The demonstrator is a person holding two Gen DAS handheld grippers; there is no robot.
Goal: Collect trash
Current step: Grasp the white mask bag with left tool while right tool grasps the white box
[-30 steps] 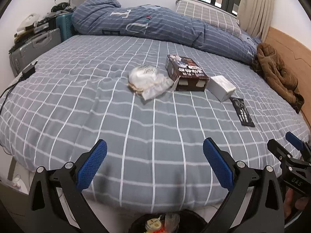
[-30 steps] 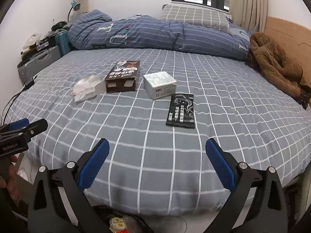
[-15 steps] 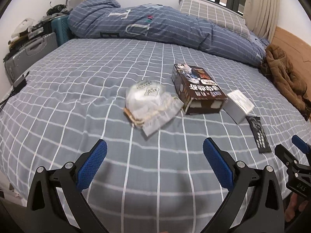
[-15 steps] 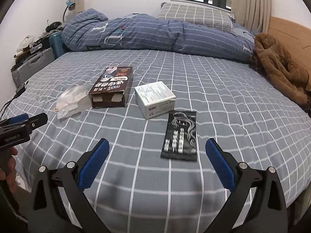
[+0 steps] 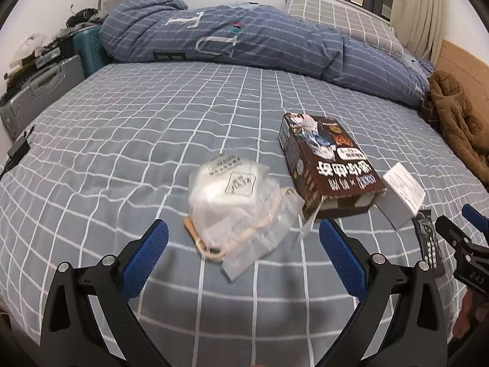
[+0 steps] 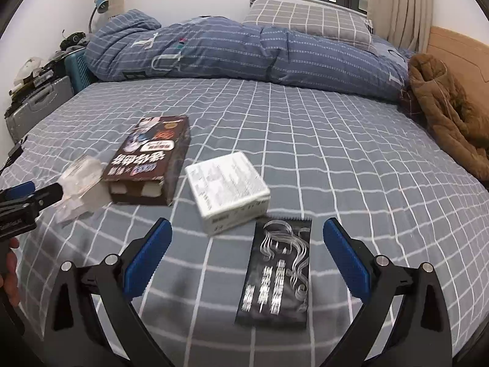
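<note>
Several pieces of trash lie in a row on the grey checked bed [image 5: 122,140]. A clear plastic bag with a white mask [image 5: 238,202] lies just ahead of my open left gripper [image 5: 241,253], between its blue pads. To its right lie a brown carton [image 5: 330,165], a white box [image 5: 400,195] and a black sachet [image 5: 428,238]. My right gripper [image 6: 244,253] is open with the black sachet [image 6: 278,275] between its fingers, the white box [image 6: 227,189] just beyond, the brown carton [image 6: 149,162] and the plastic bag [image 6: 81,183] further left.
A rolled blue striped duvet [image 6: 244,52] and a checked pillow [image 6: 308,18] lie across the far side. A brown coat [image 6: 443,107] lies by the wooden headboard on the right. Suitcases [image 5: 39,88] stand left of the bed. A hand [image 6: 9,272] holds the other gripper.
Both grippers moved forward over the bed toward the trash; the bin below the bed edge dropped out of view. The bag and sachet now sit between the fingers. Both stayed open.
</note>
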